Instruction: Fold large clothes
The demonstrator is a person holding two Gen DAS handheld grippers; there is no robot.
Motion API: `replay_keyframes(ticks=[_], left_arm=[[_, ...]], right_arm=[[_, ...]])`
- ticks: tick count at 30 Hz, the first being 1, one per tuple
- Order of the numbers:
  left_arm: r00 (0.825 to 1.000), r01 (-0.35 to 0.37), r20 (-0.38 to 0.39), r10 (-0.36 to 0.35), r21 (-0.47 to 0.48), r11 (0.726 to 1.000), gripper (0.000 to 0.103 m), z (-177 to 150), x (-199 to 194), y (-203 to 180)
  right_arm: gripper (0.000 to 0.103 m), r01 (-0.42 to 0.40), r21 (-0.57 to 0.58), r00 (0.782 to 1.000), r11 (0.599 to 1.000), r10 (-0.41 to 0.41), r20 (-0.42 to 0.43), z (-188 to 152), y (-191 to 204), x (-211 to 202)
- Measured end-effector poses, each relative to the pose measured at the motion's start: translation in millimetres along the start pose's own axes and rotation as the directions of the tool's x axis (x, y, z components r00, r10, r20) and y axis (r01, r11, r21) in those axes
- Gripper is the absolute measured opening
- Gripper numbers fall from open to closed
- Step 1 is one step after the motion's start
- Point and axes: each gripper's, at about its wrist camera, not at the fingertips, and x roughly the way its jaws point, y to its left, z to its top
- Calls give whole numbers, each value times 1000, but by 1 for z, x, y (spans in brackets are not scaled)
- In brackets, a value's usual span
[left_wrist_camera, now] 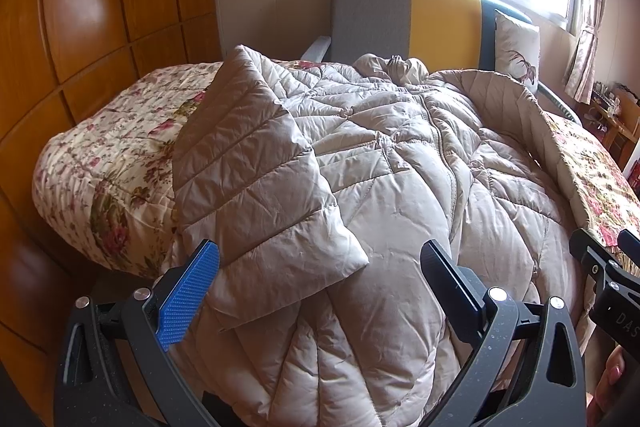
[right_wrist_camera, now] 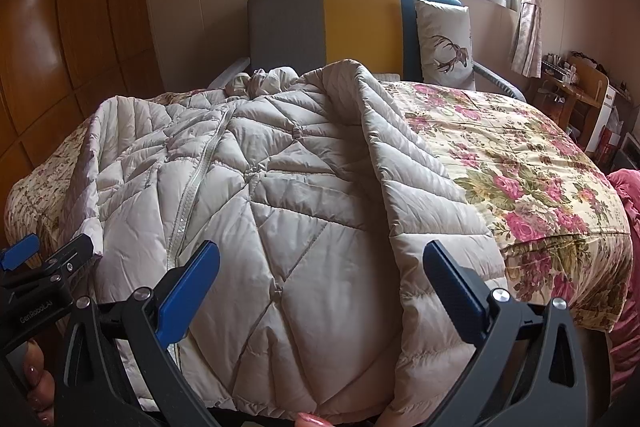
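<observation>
A beige quilted down coat (left_wrist_camera: 400,163) lies front-up, zipper closed, across a bed with a floral bedspread (right_wrist_camera: 528,163), both sleeves folded inward over its body. The left tongs (left_wrist_camera: 320,287) hang released above the left sleeve's cuff (left_wrist_camera: 280,235); the right tongs (right_wrist_camera: 322,283) gape wide over the hem, apparently touching nothing. A deer-print pillow (right_wrist_camera: 444,43) leans against the headboard (right_wrist_camera: 360,23).

The coat's (right_wrist_camera: 256,187) near hem runs off the bottom edge of both views, and its collar (left_wrist_camera: 394,65) is a bunched lump too crumpled to read. Items on the side shelf (right_wrist_camera: 568,83) past the bed's far right corner are too small to identify.
</observation>
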Motion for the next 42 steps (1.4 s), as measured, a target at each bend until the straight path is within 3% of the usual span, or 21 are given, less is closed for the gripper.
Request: replay_keyframes(ticks=[42], left_arm=[[999,-9,-33,9,-10,1000,100,-1,8,2]], right_arm=[[101,-12,-6,1000,1000,12,-20,-1,0,7]])
